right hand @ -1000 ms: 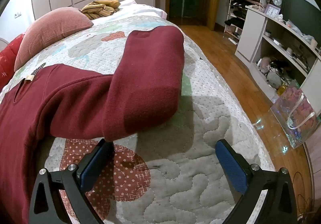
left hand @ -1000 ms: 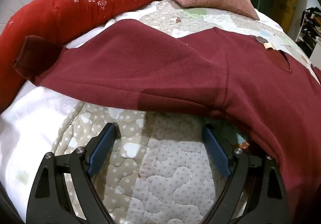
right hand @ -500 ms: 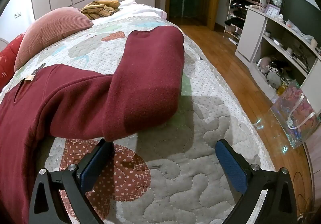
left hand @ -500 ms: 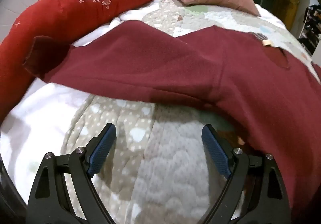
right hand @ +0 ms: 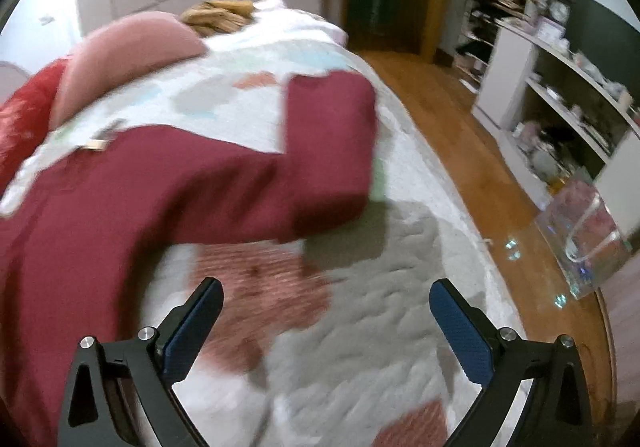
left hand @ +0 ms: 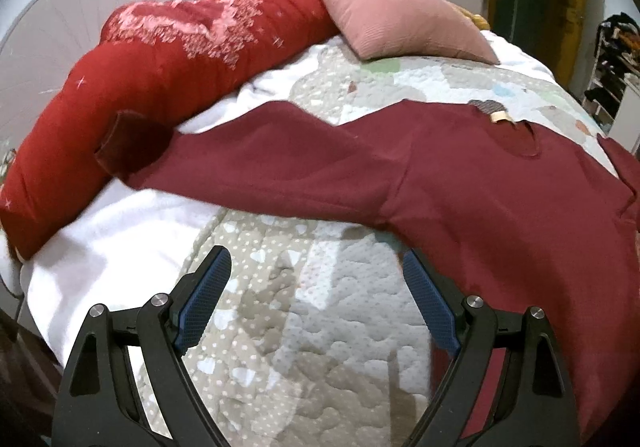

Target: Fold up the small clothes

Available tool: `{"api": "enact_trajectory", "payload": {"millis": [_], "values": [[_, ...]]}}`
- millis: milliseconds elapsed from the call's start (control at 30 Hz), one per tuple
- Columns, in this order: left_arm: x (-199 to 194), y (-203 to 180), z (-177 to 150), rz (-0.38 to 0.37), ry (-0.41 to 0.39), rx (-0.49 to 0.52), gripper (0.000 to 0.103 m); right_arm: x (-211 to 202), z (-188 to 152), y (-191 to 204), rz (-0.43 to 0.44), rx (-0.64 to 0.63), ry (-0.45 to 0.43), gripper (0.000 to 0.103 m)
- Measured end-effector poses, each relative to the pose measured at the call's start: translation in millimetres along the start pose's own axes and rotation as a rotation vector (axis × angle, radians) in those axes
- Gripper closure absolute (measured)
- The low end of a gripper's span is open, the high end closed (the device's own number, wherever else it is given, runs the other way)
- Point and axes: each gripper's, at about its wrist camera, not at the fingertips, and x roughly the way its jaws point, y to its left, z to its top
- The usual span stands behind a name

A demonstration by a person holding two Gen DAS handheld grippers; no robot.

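A dark red sweatshirt (left hand: pixel 460 183) lies spread flat on the quilted bed (left hand: pixel 304 327). Its left sleeve (left hand: pixel 256 155) stretches out to the left, and the cuff (left hand: pixel 128 143) rests against a red bolster. In the right wrist view the same sweatshirt (right hand: pixel 120 207) has its other sleeve (right hand: pixel 332 151) bent upward across the quilt. My left gripper (left hand: pixel 316 267) is open above bare quilt, a little short of the sleeve's lower edge. My right gripper (right hand: pixel 326 291) is open too, over the quilt below the bent sleeve, holding nothing.
A long red floral bolster (left hand: pixel 168 59) and a pink pillow (left hand: pixel 400 27) line the head of the bed. A white blanket (left hand: pixel 120 239) shows at the left edge. Right of the bed are wooden floor (right hand: pixel 480 151), white shelves (right hand: pixel 560 95) and a clear bag (right hand: pixel 580 239).
Both grippers have pulled back and risen from the sweatshirt, still open. The left wrist view now takes in more of the bolster and wall. The right wrist view is blurred by motion.
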Motion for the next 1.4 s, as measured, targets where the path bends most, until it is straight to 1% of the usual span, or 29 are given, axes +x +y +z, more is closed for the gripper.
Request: {"api": "enact_trajectory", "payload": {"millis": [67, 133, 167, 233, 367, 467, 567, 833, 1133, 1400], "values": [[-5, -4, 0, -0.017, -0.005, -0.003, 0.015, -24, 0, 16, 0.046, -0.022, -0.022, 0.0], [-11, -9, 1, -0.032, -0.019, -0.007, 0.015, -47, -1, 34, 0.073, -0.038, -0.067, 0.0], [-13, -11, 2, -0.034, -0.023, -0.004, 0.015, -57, -1, 45, 0.101, -0.05, -0.084, 0.0], [-17, -16, 2, -0.034, -0.03, 0.003, 0.015, -67, 0, 69, 0.14, -0.074, -0.084, 0.0], [-22, -23, 1, -0.047, -0.037, 0.017, 0.015, -75, -8, 109, 0.192, -0.111, -0.099, 0.0], [-24, -28, 1, -0.038, -0.04, 0.034, 0.015, -74, -11, 136, 0.203, -0.146, -0.093, 0.0], [-24, -30, 1, -0.052, -0.04, 0.027, 0.015, -64, -6, 155, 0.2, -0.173, -0.098, 0.0], [-27, -38, 2, -0.067, -0.038, 0.032, 0.015, -65, -6, 171, 0.228, -0.157, -0.087, 0.0], [-25, -37, 4, -0.079, -0.034, 0.021, 0.015, -61, -6, 187, 0.222, -0.169, -0.091, 0.0], [-15, -24, 5, -0.073, -0.023, -0.01, 0.015, -53, -8, 204, 0.226, -0.201, -0.08, 0.0]]}}
